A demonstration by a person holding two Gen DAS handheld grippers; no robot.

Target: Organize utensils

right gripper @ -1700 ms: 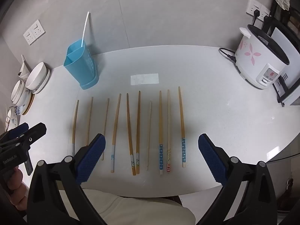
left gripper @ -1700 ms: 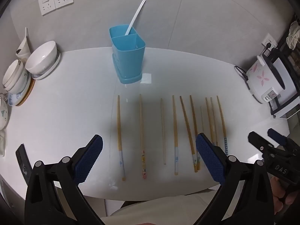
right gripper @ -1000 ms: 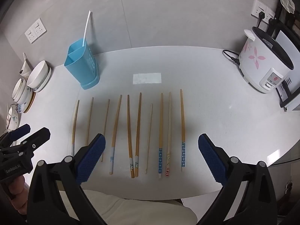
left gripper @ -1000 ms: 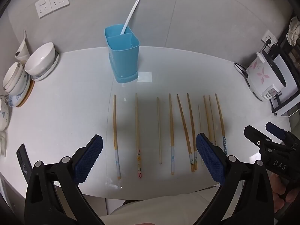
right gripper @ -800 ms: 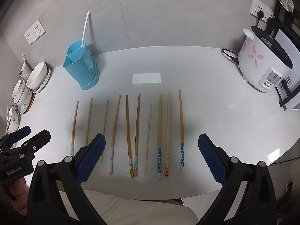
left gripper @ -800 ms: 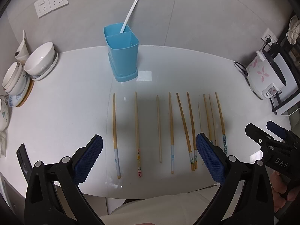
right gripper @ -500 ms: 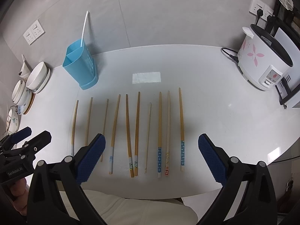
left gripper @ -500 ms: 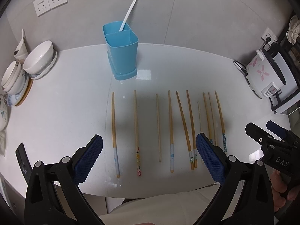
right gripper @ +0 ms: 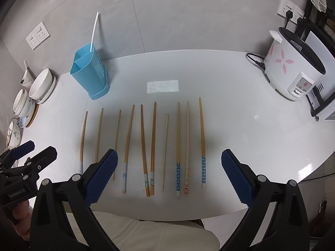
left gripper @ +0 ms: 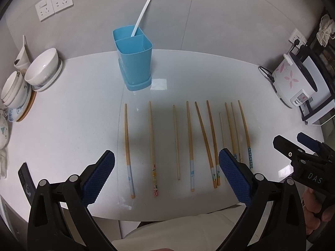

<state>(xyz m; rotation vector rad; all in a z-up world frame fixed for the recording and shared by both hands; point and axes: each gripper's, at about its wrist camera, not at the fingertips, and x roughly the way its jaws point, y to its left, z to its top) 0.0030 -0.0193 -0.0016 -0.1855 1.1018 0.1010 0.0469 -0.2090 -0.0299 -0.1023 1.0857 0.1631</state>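
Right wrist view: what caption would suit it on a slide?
Open right gripper poised above ten chopsticks lined up on a white table, blue utensil holder waiting behind.

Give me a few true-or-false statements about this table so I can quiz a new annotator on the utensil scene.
1. The left gripper is open and holds nothing. True.
2. The blue plastic utensil holder lies tipped on its side. False: it stands upright.
3. The pair of white chopsticks lies flat on the white table. False: it stands in the holder's rear compartment.
4. The wooden chopsticks lie in a row, side by side, on the table. True.
5. The right gripper is shut on a chopstick. False: it is open and empty.
6. The white rice cooker with pink flowers is plugged into a wall socket. True.
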